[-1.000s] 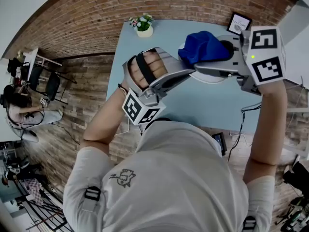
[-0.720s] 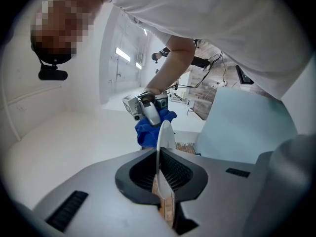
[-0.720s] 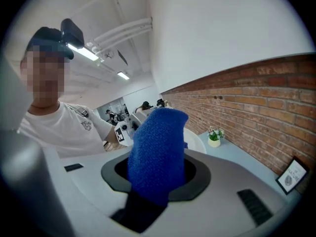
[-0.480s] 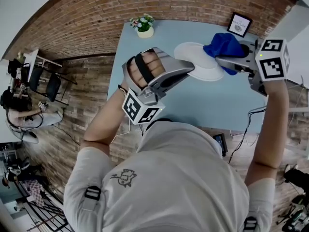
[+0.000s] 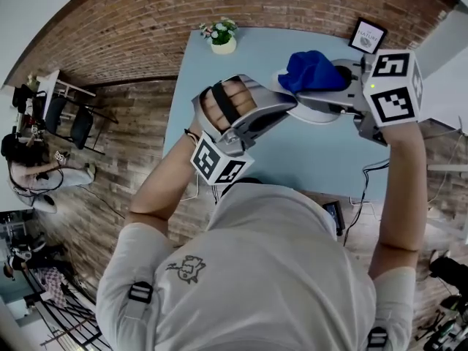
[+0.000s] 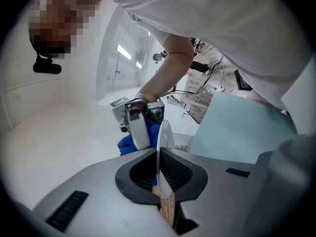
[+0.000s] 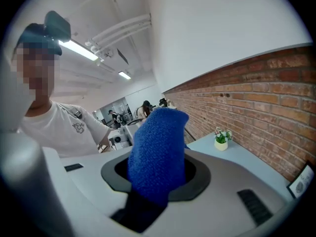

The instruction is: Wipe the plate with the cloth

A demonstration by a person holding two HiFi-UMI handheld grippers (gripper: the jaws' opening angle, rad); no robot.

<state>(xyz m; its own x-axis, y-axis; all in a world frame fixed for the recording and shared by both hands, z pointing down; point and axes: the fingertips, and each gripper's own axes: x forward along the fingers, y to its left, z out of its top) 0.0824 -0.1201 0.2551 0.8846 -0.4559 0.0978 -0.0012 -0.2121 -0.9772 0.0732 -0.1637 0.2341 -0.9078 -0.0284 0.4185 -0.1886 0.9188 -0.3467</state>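
Thin grip on the plate (image 6: 165, 132)
Left gripper (image 6: 160, 179) nips only its rim, right gripper (image 7: 155, 181) clamps the cloth (image 7: 158, 147); a hard wipe could lever the plate loose.

Bunched blue cloth (image 5: 313, 70) lies against the lifted white plate (image 6: 166, 136).

One plate (image 5: 311, 117), one cloth (image 5: 313, 72).

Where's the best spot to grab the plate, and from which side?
Probably by its thin rim, coming in edge-on from the person's side, as the left gripper grips the plate now. The rim fits between the jaws, and that leaves the face open for the cloth.
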